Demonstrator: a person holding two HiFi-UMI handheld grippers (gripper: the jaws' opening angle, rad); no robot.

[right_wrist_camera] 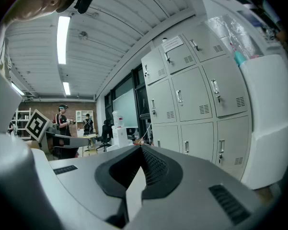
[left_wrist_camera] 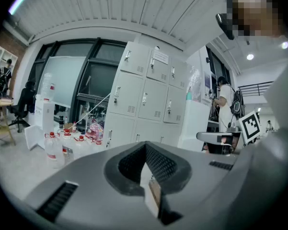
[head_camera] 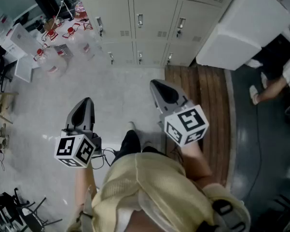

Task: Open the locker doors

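A bank of pale grey lockers [head_camera: 140, 23] stands at the far side of the floor, and every door that shows is closed, each with a small metal handle. My left gripper [head_camera: 88, 101] hangs low over the pale floor, well short of the lockers, shut with nothing between its jaws. My right gripper [head_camera: 155, 83] is a little farther forward, also shut and empty. In the left gripper view the lockers [left_wrist_camera: 148, 99] rise beyond the shut left gripper [left_wrist_camera: 144, 146]. The right gripper view has the lockers [right_wrist_camera: 196, 95] to the right of the shut right gripper [right_wrist_camera: 141, 148].
Several water bottles [head_camera: 50, 57] with red caps stand left of the lockers. A big white box-like unit [head_camera: 246, 23] stands to their right, beside a strip of wooden flooring [head_camera: 202, 95]. A person's legs [head_camera: 275, 83] show at the right edge. A cable [head_camera: 103, 153] lies by my feet.
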